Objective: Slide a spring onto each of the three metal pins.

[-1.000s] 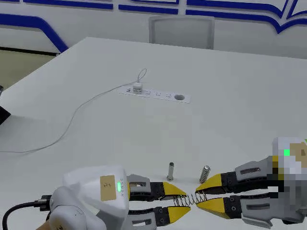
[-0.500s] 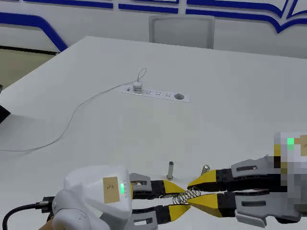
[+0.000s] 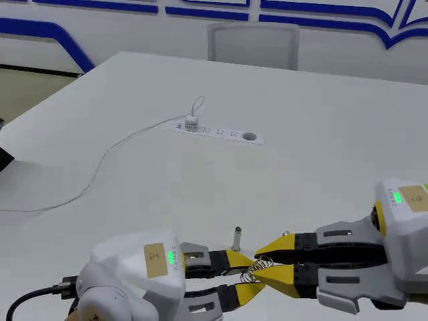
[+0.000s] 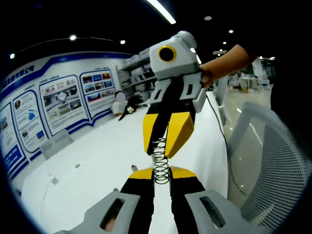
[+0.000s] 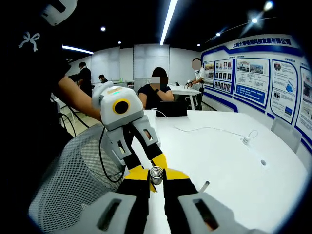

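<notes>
A small steel spring point(image 3: 256, 269) hangs just above the white table point(image 3: 301, 134), between my two grippers, which meet tip to tip. My left gripper point(image 3: 249, 275) comes in from the lower left and is shut on one end of the spring point(image 4: 160, 165). My right gripper point(image 3: 262, 262) comes in from the right and is shut on the other end of the spring point(image 5: 156, 173). Just behind the tips a bare metal pin point(image 3: 237, 235) stands upright. Above the right gripper's upper finger, the top of a second pin point(image 3: 286, 234) peeks out.
A white power strip point(image 3: 217, 132) with a plug and a long cable point(image 3: 120, 150) lies further back on the table. A grey chair point(image 3: 253, 43) stands at the far edge. A mesh chair back point(image 4: 273, 161) is close beside the near edge.
The right gripper has slid left over the spring and its jaws have narrowed from open to shut on it. It now hides most of the spring-covered pin. The left gripper has barely moved.
</notes>
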`<state>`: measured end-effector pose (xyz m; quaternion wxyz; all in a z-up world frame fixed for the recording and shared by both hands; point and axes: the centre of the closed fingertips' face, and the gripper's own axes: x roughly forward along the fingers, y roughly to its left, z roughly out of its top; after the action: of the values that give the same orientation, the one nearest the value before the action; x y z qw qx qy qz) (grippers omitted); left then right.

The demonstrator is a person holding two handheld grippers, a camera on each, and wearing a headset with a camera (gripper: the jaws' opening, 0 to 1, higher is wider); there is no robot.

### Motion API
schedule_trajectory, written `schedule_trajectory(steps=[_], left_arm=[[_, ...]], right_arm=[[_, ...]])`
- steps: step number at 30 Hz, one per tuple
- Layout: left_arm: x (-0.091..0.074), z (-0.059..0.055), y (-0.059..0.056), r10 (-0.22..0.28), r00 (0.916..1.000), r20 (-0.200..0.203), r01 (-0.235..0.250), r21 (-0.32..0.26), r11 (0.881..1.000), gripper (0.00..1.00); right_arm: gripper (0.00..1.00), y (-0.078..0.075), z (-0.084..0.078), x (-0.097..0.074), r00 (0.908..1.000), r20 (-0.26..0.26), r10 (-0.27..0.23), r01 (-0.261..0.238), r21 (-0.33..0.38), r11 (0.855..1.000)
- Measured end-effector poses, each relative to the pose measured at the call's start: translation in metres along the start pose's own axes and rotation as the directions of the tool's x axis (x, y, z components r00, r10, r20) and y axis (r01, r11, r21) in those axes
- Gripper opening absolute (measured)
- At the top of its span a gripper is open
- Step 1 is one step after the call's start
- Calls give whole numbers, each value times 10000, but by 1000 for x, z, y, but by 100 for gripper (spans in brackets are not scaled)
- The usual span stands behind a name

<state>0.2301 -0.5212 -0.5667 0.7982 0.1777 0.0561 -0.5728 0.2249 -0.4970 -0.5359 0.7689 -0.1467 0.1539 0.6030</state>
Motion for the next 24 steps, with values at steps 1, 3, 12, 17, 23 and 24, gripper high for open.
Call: schedule_trajectory(steps=[1, 3, 12, 17, 23, 24], left_arm=[[0, -1, 1, 58, 10000, -39, -58, -22, 10000, 11], [-1, -2, 2, 77, 9999, -73, -78, -144, 9999, 12], [-16, -12, 18, 1106, 9939, 16, -1103, -574, 9922, 30], [-25, -12, 25, 1576, 9873, 207, -1544, -1101, 9819, 39], [-36, -12, 31, 2083, 9763, 579, -1959, -1716, 9655, 46], [-38, -13, 33, 2252, 9720, 672, -2086, -1950, 9584, 48]], right_arm=[[10, 0, 0, 1, 10000, -35, -7, 7, -65, 10000], [10, -1, 1, 2, 10000, -28, -9, 9, -117, 9999], [10, -17, 6, -4, 9991, 66, -427, 428, -97, 9990], [10, -25, 5, -7, 9978, -18, -657, 657, -101, 9978], [10, -32, -2, -7, 9959, -292, -858, 853, -154, 9962], [10, -33, -3, -8, 9956, -297, -893, 890, -130, 9960]])
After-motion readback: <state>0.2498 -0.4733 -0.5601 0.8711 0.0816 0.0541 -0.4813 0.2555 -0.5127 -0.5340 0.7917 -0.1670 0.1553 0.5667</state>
